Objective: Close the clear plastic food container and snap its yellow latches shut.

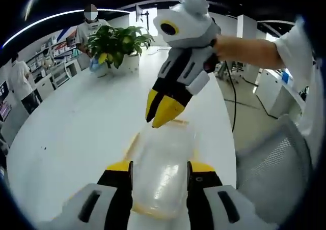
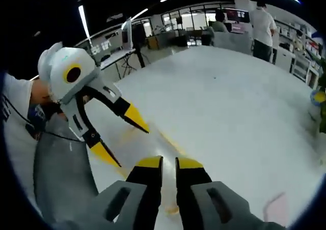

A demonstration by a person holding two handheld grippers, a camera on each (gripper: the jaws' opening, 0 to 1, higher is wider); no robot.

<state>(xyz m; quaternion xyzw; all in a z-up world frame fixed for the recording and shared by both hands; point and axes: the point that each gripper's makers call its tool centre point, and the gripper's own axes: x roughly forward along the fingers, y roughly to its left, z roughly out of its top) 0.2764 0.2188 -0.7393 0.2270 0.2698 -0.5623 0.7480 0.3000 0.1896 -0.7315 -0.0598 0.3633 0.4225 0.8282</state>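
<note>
The clear plastic container lies on the white table, its lid on and yellow trim along its edges. My left gripper straddles its near end, both yellow-tipped jaws pressed against its sides. In the right gripper view the left gripper appears from the left with its jaws spread wide. My right gripper comes down from the upper right, jaws together, tips just above the container's far end by a yellow latch. In its own view the right gripper shows only a thin gap between its jaws.
A potted plant in a white pot stands at the table's far end, with people behind it by shelves. A grey mesh chair sits off the table's right edge. More people stand across the room.
</note>
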